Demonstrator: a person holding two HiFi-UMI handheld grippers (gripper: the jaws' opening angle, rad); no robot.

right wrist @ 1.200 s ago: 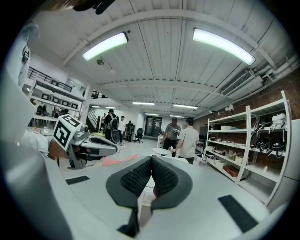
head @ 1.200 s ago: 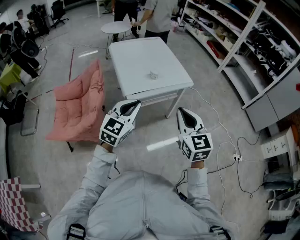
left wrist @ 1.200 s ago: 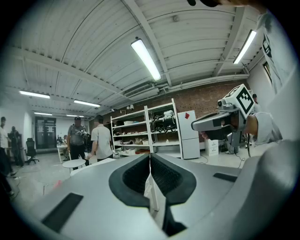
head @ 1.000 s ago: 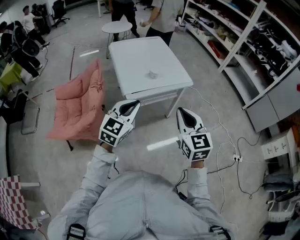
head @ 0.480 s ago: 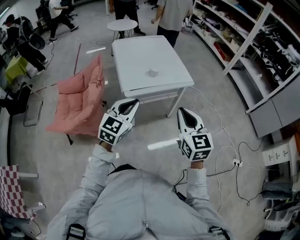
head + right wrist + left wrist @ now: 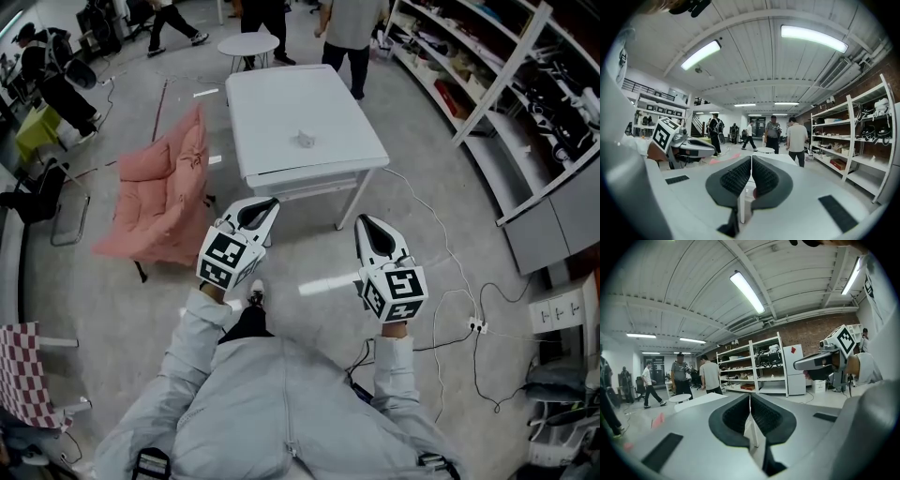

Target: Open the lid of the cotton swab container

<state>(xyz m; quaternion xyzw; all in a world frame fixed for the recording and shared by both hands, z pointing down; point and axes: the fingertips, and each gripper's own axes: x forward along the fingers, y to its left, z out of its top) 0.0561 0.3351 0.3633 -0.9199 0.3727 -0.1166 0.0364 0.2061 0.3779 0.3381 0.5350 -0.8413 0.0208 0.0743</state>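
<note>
Left gripper [image 6: 270, 203]: held out in front of the wearer's body, over the floor, short of the table's near edge; marker cube turned up toward the head camera.
Left fingers [image 6: 736, 416]: clenched, the dark ribbed pads meeting along one line, nothing between them.
Right gripper [image 6: 362, 222]: level with the left one and well apart from it, over the floor beside the table's near right leg.
Right fingers [image 6: 733, 178]: clenched, pads together, nothing grasped.
Cotton swab container [image 6: 304, 142]: a small pale item standing alone near the middle of the table, well apart from both grippers; too small to tell how its lid sits.
Table [image 6: 272, 103]: white, square, on thin legs, directly ahead of the wearer; it carries only the container.
Chair [image 6: 155, 202]: pink padded seat on the floor to the table's left.
Round side table [image 6: 248, 42]: white, beyond the table's far edge.
Shelving [image 6: 487, 56]: open white racks with mixed stock along the right wall.
Cables [image 6: 459, 300]: loose runs and a power strip on the floor at right.
Bystanders [image 6: 352, 23]: several people standing or walking beyond the table.
</note>
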